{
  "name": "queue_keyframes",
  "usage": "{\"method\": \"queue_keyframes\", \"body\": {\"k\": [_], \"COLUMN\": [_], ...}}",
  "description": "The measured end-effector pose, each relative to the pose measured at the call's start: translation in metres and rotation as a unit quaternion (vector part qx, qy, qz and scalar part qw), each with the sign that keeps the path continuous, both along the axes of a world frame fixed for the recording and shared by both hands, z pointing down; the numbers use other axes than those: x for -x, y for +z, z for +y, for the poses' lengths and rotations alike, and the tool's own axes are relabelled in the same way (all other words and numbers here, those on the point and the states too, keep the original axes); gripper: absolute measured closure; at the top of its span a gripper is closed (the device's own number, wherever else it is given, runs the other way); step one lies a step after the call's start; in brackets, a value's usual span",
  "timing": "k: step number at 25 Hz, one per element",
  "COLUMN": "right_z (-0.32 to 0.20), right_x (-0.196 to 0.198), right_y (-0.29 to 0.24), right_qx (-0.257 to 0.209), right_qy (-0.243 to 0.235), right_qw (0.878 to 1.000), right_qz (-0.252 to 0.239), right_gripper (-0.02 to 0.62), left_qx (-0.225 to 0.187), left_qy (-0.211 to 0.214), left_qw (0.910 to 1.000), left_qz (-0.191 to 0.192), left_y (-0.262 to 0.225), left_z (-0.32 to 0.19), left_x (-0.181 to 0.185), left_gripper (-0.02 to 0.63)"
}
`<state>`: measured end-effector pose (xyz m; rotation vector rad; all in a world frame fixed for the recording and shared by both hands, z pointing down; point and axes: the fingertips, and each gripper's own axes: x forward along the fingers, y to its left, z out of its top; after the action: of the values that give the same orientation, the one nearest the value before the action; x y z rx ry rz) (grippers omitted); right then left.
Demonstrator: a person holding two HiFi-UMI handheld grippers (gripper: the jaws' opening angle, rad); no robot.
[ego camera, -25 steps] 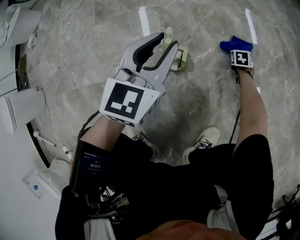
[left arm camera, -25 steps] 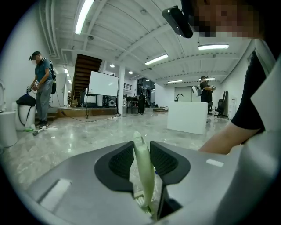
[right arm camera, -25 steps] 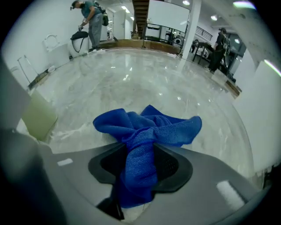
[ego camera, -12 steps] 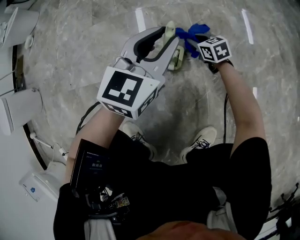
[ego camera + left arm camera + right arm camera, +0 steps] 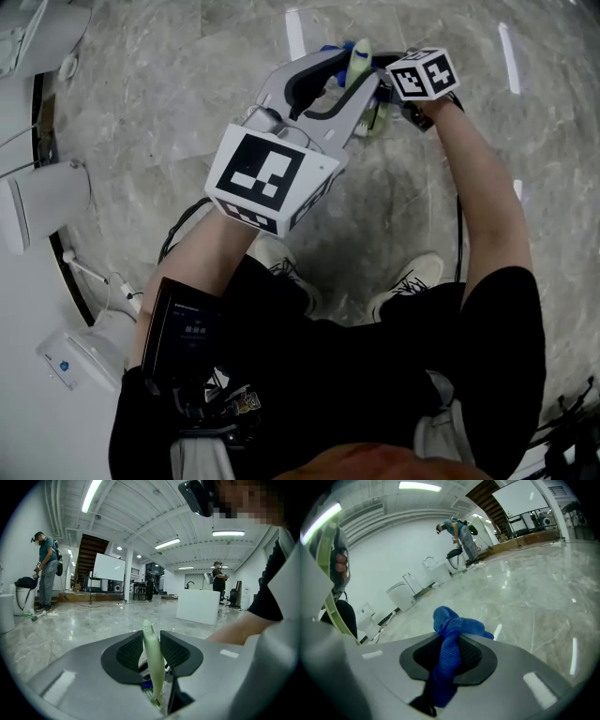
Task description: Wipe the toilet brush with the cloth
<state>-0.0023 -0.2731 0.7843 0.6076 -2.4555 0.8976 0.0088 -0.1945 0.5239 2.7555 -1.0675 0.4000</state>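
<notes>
You pinched the pale handle of the toilet brush (image 5: 360,54) between the pads of the left gripper (image 5: 152,649), holding it upright over the floor (image 5: 169,112) as a steady target, while the right gripper (image 5: 449,657), its jaws just closed on the bunched blue cloth (image 5: 452,623), sat just beside it for wiping.

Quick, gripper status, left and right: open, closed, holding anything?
Left gripper: closed on the toilet brush handle.
Right gripper: jaws have just closed, gripping the blue cloth.
</notes>
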Motion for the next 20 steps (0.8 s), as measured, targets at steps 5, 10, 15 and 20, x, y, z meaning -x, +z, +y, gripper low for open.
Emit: {"method": "queue_keyframes", "body": {"k": [5,10,15,20], "right_z": [0.01,0.099,0.231,0.231], "right_x": [-0.064,-0.097,-0.057,0.049], "right_y": [0.04,0.086,0.102,0.057], "right_qx": [0.003,0.019,0.095,0.094], "right_qy": [0.043,-0.103,-0.26,-0.183], "right_qw": [0.991,0.968,0.947,0.978], "right_qz": [0.123,0.226,0.162,0.031], "right_gripper": [0.513,0.514,0.514,0.514], "left_qx": [-0.007,0.001,0.014,0.017], "left_qy": [0.004,0.006,0.004,0.01], "left_qw": [1.0,1.0,0.9998,0.9996], "left_qz": [-0.004,-0.005,-0.012,-0.021], "left_y": [-0.001,0.002,0.007,0.01], "left_z": [0.002,-0.002,-0.004,-0.007], "left_x": [0.004,0.009,0.006,0.003], "left_gripper": [0.476,0.474,0.474,0.474]}}
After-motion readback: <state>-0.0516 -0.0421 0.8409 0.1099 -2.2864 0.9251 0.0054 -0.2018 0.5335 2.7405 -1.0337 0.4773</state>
